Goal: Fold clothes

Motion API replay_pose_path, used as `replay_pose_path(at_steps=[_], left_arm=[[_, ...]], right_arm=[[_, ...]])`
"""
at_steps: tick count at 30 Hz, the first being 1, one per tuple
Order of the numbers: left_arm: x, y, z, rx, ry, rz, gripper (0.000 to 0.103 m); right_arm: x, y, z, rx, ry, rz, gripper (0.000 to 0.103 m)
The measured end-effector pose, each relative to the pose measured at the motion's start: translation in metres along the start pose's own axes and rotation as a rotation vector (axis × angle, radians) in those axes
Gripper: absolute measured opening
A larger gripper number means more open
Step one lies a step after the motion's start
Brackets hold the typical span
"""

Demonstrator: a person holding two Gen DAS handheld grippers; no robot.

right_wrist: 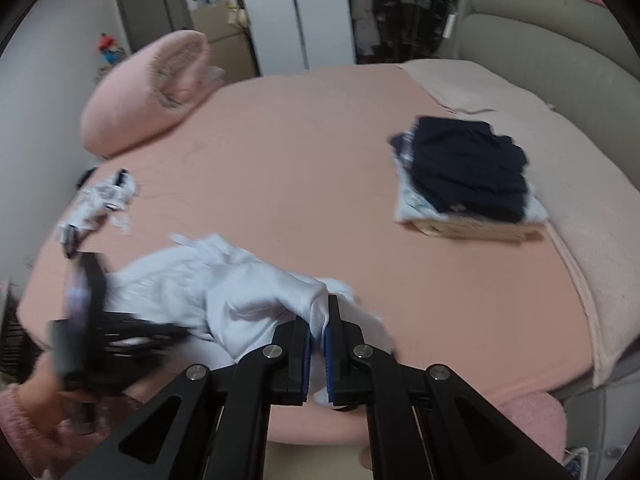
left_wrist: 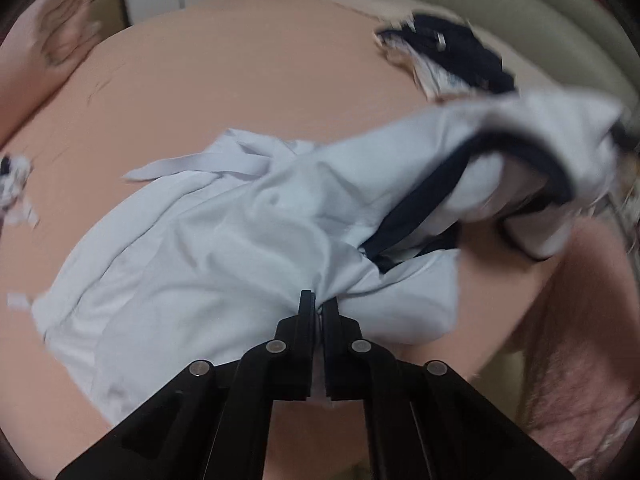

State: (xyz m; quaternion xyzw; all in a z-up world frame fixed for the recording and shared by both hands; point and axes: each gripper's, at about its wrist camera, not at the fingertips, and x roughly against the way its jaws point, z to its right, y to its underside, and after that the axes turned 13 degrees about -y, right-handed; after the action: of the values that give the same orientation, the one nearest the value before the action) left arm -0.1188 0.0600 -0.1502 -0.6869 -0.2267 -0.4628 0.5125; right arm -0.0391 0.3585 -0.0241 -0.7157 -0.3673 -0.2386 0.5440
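Pale blue-white shirt (left_wrist: pixel 224 248) with navy trim, on a peach-pink sheet (right_wrist: pixel 300 152). Navy garment (right_wrist: pixel 468 168) tops the folded stack. Pink pillow (right_wrist: pixel 148 92), grey-green headboard (right_wrist: pixel 560 40), black grippers with blue pads (right_wrist: pixel 327 354).

No readable text, labels, brands or numbers in either view; all surfaces too blurred or plain to read.

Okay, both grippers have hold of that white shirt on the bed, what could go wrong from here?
1. Each hand-held gripper, left and right, pinches only a small bunch of the white shirt, so cloth might slip out.
2. The shirt's loose white strip lies crumpled and could get folded inside.
3. A wide swing might disturb the folded stack nearby.
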Motion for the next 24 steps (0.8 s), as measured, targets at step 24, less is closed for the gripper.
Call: replay_pose_path(at_steps=[24], left_arm=[[0.045, 0.046, -0.097, 0.281, 0.026, -0.054, 0.039]], right_arm=[[-0.061, 0.017, -0.016, 0.036, -0.089, -0.2, 0.008]])
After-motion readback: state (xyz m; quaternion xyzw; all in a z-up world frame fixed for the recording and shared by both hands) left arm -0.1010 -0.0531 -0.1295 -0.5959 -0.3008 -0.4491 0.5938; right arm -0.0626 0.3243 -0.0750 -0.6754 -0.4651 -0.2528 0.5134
